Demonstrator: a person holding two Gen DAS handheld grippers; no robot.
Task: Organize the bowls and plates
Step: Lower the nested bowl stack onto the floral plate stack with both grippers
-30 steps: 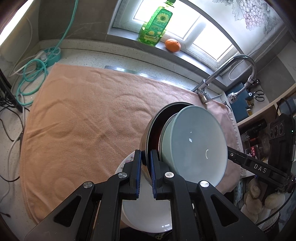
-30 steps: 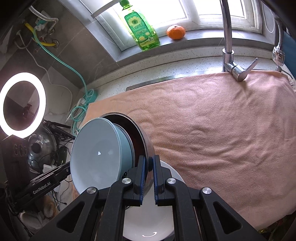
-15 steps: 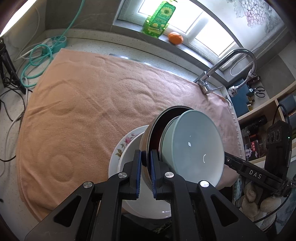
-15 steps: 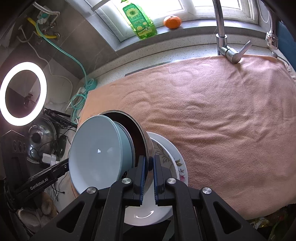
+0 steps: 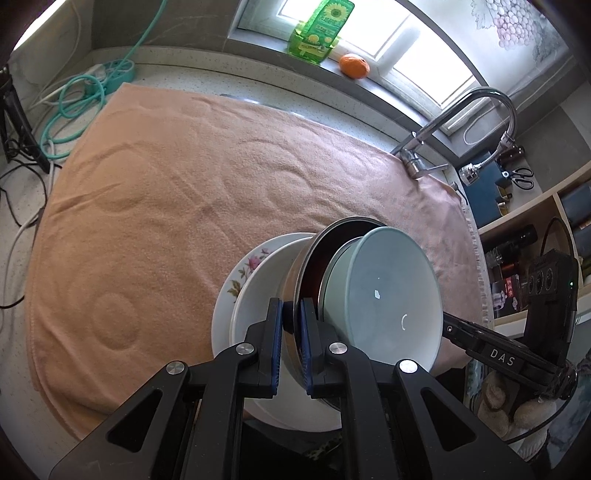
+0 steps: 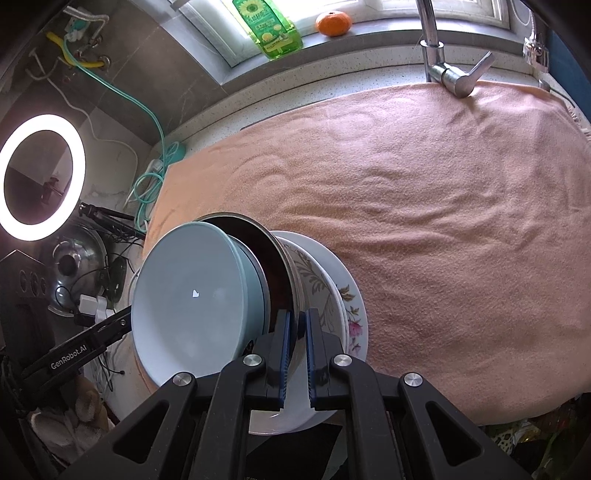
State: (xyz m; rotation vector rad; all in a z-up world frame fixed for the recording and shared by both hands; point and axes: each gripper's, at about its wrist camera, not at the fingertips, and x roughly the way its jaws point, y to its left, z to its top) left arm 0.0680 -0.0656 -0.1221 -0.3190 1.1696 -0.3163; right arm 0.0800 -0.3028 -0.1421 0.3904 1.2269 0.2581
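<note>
A: Entry, from beside the counter. What does each claw have?

B: The left gripper (image 5: 292, 350) is pinched nearly shut on the rim of the steel bowl (image 5: 314, 266); the right gripper (image 6: 295, 354) is pinched the same way on the opposite rim. The pale blue bowl (image 5: 384, 299) is nested inside it. My guess is two grips are used because one thin rim pinch would let the stack swing.

A: Where is the stack?

B: At the near edge of the counter, over the white bowl (image 5: 255, 314), which sits on the floral plate (image 6: 354, 321). The pair is tilted. I can't tell whether the steel bowl's base touches the white bowl yet.

A: Why there?

B: Likely nesting, largest at the bottom.

A: Edges?

B: The plate sits right at the front edge of the peach towel (image 5: 166, 192), so there is little margin on the near side.

A: Room beyond?

B: Plenty. The towel is bare all the way to the back. The faucet (image 6: 454, 75) stands at its far edge, and the green bottle (image 6: 269, 26) and the orange (image 6: 333, 23) sit on the windowsill, well apart from the stack.
</note>
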